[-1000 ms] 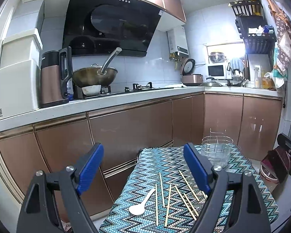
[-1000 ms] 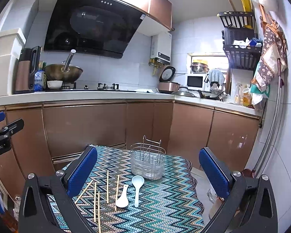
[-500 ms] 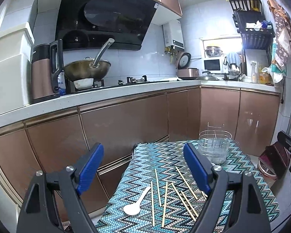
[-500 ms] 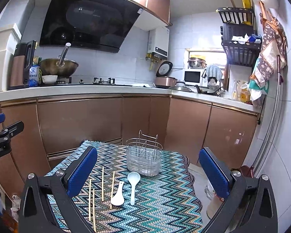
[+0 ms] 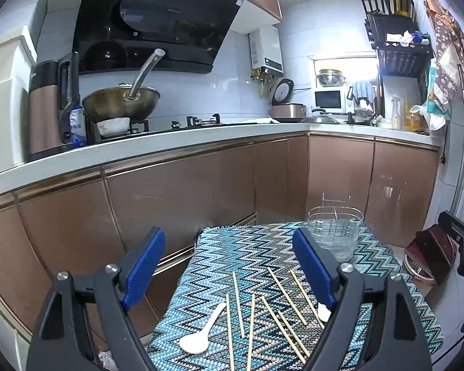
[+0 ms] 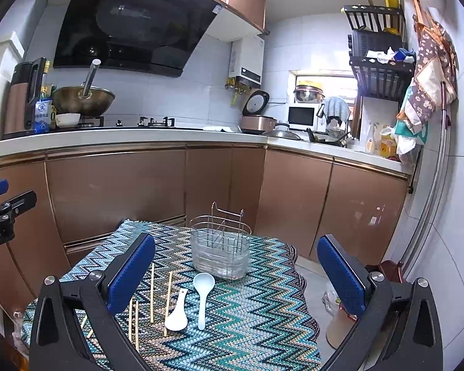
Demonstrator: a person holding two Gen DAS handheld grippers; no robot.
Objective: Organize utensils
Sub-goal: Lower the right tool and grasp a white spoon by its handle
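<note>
Before the wire caddy [image 6: 220,249]: chopsticks [image 5: 236,303] lay lengthwise toward it, nearer the left claw [image 5: 229,267]; spoons [image 6: 203,296] nearer the right claw [image 6: 236,273]; both claws wide, empty.

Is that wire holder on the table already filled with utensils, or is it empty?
Empty. Through the wire holder only its own dividers show; the chopsticks and both spoons lie flat on the patterned cloth.
</note>
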